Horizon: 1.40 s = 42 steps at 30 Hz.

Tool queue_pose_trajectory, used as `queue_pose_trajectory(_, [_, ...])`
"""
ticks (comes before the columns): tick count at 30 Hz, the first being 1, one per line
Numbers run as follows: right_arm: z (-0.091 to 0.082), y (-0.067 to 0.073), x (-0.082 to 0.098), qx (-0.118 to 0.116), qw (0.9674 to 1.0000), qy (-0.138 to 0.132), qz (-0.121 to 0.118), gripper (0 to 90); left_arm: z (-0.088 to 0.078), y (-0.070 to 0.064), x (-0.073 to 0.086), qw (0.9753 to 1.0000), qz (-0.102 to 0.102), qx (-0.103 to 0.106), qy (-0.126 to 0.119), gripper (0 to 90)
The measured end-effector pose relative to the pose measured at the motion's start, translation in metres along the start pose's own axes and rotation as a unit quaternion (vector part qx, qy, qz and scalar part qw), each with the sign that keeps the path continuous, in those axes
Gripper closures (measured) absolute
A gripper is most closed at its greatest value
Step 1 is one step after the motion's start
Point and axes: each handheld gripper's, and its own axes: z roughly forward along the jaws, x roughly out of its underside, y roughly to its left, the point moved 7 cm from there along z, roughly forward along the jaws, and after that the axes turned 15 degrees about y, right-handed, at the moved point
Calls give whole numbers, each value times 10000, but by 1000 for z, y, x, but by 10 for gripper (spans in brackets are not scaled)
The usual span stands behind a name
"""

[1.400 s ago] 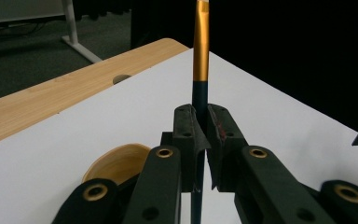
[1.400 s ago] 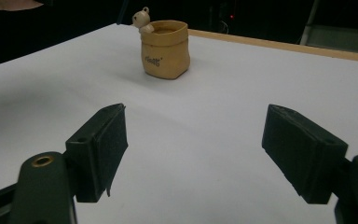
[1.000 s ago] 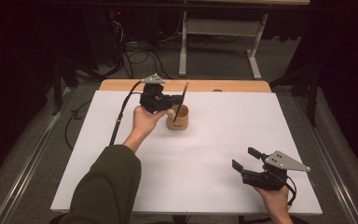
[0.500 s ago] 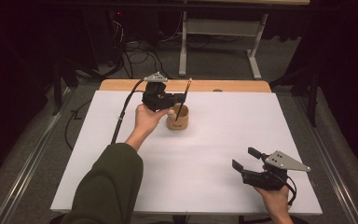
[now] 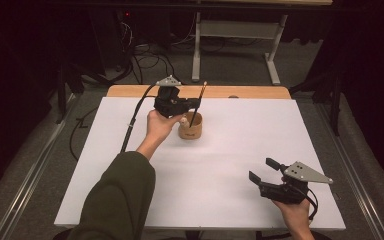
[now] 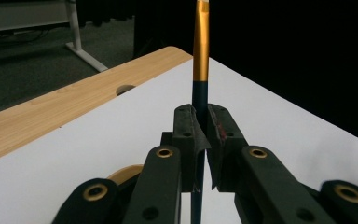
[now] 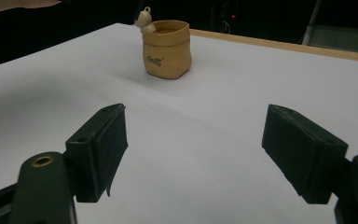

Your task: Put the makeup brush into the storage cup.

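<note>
A slim dark brush with a gold ferrule [image 5: 200, 97] stands almost upright, and my left gripper [image 5: 195, 104] is shut on its shaft. In the left gripper view the two pads pinch the dark shaft [image 6: 199, 100] and the gold part rises above them. Below it sits a small tan sack-shaped cup [image 5: 190, 131] with a little figure on its rim [image 7: 144, 17]. The brush's lower end points into the cup's mouth; I cannot tell whether it touches. My right gripper [image 5: 263, 170] rests open near the table's front right, nothing between its jaws [image 7: 196, 140].
A white sheet [image 5: 240, 135] covers the table, with a wooden strip [image 5: 250, 92] bare along the far edge. Cables and a desk frame [image 5: 230, 45] lie on the dark floor beyond. The left forearm in a green sleeve [image 5: 117, 195] crosses the front left.
</note>
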Motion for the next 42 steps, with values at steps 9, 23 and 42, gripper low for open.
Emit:
queue_pose_trajectory(9, [0,0,0,-15,10000,-2,-9,238,5,3,-2,10000,26,-85,-8,826])
queue_pose_trajectory(23, [1,1,0,-13,10000,6,-43,238,13,9,-2,9998,-33,-163,-66,826])
queue_pose_trajectory(42, [2,3,0,-59,10000,41,-65,238,23,18,1,9993,-140,-324,-80,826])
